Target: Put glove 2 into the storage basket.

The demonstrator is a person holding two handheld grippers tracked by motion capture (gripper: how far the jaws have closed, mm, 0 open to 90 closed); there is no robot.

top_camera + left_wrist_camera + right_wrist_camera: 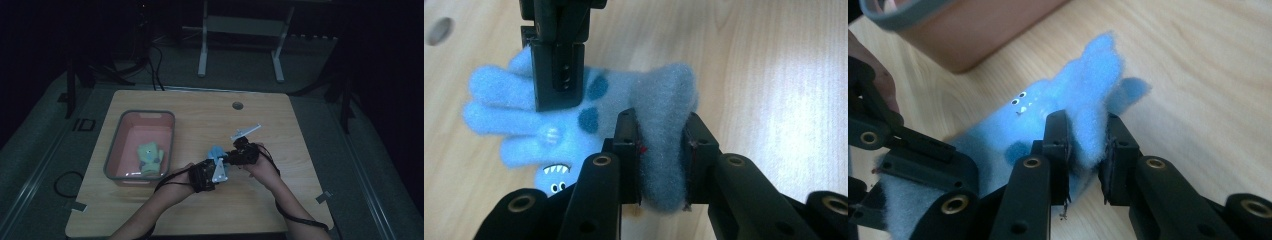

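A fuzzy blue glove (216, 151) with dark spots and a small monster face hangs just above the wooden table (300, 130), near its middle, held between both grippers. My left gripper (209, 174) is shut on the glove's greyish cuff (664, 100), which bulges between the pads (626, 145). My right gripper (239, 152) is shut on a fold of the glove (1048, 100) near its finger end. In the left gripper view the glove's fingers (499, 105) spread to the left beneath the right gripper's black finger (558, 75).
A pink basket with a grey rim (114, 150) stands at the table's left and holds a green glove (150, 157). A round hole (237, 105) sits near the table's far edge. A white stand (240, 30) is on the floor beyond.
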